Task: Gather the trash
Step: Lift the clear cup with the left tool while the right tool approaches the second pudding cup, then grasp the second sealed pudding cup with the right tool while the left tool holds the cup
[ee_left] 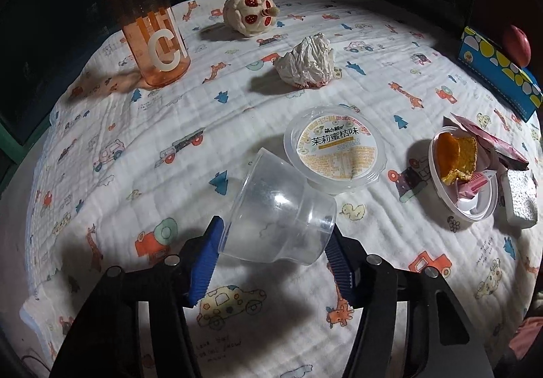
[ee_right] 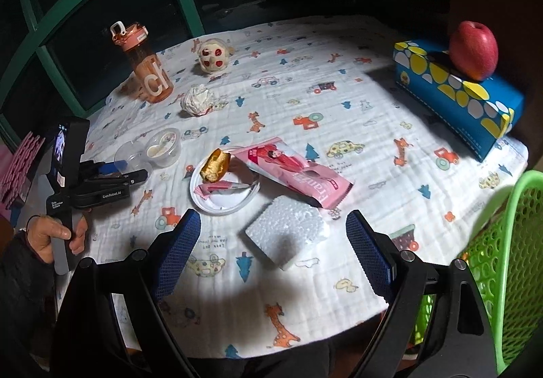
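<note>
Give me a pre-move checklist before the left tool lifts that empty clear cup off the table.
1. Clear cup between the left tool pads: ok, it lies tilted with a blue pad at each side.
2. Pads firmly pressing the cup: cannot tell; they look to be touching, but no squeeze shows.
3. Cup empty: ok, nothing visible inside.
4. Sealed jelly cup clear of the grasp: not ok, it sits right against the clear cup's rim and may get nudged.
5. Right tool free: ok, open above the white foam block, holding nothing.
6. Green basket within view for drop-off: ok, at the table's right edge.
</note>
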{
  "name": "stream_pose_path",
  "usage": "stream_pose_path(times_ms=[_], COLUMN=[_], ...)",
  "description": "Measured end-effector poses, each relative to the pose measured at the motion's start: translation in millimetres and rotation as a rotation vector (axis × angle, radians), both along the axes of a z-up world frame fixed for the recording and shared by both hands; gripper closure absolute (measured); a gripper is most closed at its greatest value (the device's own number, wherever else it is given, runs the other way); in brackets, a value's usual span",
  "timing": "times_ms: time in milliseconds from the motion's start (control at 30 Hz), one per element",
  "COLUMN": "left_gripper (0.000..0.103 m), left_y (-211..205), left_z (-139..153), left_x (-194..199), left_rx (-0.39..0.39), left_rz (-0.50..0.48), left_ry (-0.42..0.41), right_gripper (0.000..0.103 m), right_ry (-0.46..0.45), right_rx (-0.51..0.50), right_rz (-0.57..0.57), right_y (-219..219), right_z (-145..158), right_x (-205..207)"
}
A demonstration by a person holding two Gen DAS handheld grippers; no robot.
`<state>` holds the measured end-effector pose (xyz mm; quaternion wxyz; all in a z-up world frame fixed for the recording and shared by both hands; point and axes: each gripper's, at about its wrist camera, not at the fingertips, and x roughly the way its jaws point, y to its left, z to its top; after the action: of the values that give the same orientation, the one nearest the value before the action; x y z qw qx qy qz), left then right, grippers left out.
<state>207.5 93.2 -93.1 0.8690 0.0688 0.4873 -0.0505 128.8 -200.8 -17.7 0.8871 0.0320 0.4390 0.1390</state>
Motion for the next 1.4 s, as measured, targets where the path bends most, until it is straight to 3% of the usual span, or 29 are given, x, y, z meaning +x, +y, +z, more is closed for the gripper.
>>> stream_pose_path(times_ms=[333, 767, 1233, 1300, 1400], left_gripper=[0.047, 0.047, 0.047, 0.047, 0.047], left_y=[22, 58, 67, 66, 64], left_z=[23, 44, 39, 37, 36], left_x=[-19, -41, -43, -43, -43], left_rx=[-0.057, -0.116, -0.176, -0.177, -0.175], left_rz=[0.064, 0.172, 0.196, 0.196, 0.195], left_ry=[-0.031, -0.064, -0.049, -0.046, -0.04], right_gripper=[0.016, 0.016, 0.016, 0.019, 0.034], right_ry=[0.004, 0.038, 0.122, 0.131, 0.141], right_rx=[-0.002, -0.04, -0.053, -0.055, -0.062], right_rz=[0.146, 0.365, 0.374, 0.375, 0.382], right_y=[58, 164, 207, 211, 214], right_z=[-7, -42, -80, -83, -85], right_x=[38, 91, 136, 140, 140])
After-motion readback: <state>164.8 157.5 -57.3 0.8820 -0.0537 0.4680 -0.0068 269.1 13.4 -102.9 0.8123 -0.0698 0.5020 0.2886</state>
